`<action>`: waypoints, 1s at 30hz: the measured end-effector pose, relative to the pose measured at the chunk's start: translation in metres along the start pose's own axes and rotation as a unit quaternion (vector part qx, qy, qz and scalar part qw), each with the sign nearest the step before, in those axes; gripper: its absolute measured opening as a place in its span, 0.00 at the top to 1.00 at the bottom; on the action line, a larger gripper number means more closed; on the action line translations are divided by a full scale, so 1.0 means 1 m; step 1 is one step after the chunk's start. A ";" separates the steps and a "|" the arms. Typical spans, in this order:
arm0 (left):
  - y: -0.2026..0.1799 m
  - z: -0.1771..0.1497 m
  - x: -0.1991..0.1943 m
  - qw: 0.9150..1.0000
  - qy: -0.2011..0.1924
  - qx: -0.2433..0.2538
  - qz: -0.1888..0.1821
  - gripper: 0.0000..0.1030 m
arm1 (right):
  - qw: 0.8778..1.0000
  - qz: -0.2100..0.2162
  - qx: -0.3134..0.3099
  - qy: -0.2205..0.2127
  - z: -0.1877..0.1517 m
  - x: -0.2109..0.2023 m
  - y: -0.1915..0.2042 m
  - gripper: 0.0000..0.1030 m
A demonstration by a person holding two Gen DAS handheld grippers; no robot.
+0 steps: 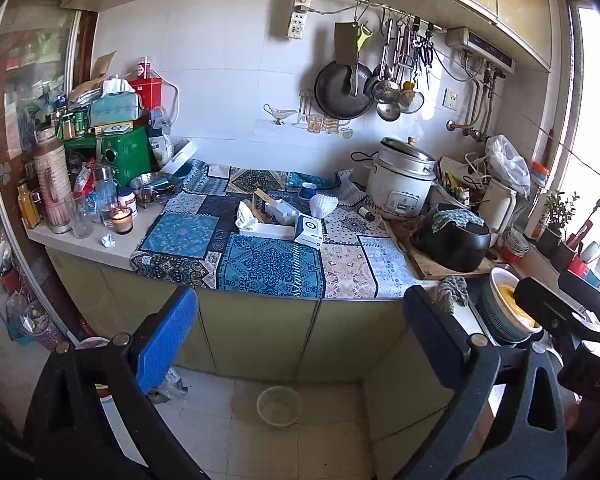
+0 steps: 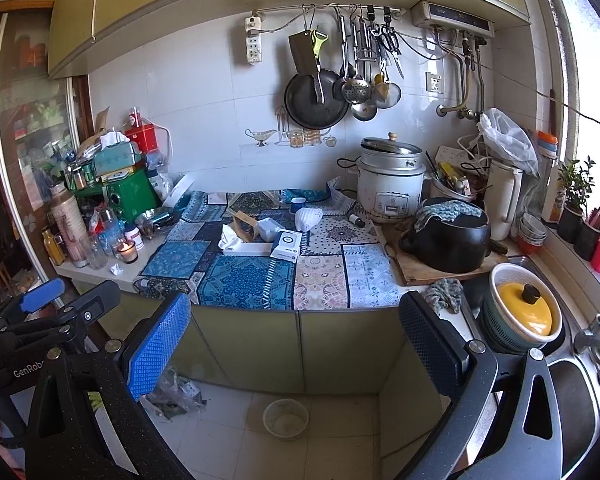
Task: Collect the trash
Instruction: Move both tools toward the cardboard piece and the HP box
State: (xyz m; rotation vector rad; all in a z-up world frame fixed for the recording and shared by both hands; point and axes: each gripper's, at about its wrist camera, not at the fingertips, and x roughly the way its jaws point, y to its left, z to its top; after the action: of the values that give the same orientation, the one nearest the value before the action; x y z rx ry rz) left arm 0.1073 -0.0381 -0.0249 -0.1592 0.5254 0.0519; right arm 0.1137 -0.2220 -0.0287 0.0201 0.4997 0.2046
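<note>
Both tongs hang in front of the worktop with nothing between the pads: the left tongs (image 1: 300, 320) are spread wide, and the right tongs (image 2: 296, 328) are spread wide too. Below them a round bowl (image 1: 279, 406) stands on the floor by the cabinet doors. On the worktop (image 1: 80, 242), near its front left corner, a small crumpled paper (image 1: 108, 240) lies just beside a lit candle (image 1: 121, 219). Further back, on the patterned cloth (image 1: 268, 260), an open white box (image 1: 266, 222) holds a crumpled tissue (image 1: 246, 216).
</note>
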 end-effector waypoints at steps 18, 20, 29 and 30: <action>0.055 0.095 0.224 1.000 0.017 0.010 -0.001 0.00 | 0.996 -0.065 0.030 0.054 0.055 0.176 -0.018 0.00; 0.068 0.110 0.261 1.000 0.025 0.016 -0.006 0.00 | 0.995 -0.062 0.035 0.064 0.066 0.205 -0.017 0.00; 0.117 0.135 0.428 0.994 0.113 -0.010 -0.004 0.00 | 0.988 -0.052 0.048 0.136 0.084 0.343 -0.021 0.00; 0.120 0.135 0.443 0.993 0.121 -0.012 0.000 0.00 | 0.986 -0.049 0.047 0.150 0.084 0.361 -0.021 0.00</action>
State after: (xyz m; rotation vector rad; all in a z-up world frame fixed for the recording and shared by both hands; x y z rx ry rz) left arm 0.5467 0.1065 -0.1490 -0.1903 0.7680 0.0394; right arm 0.4674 -0.1678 -0.1276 0.0576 0.8080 0.0875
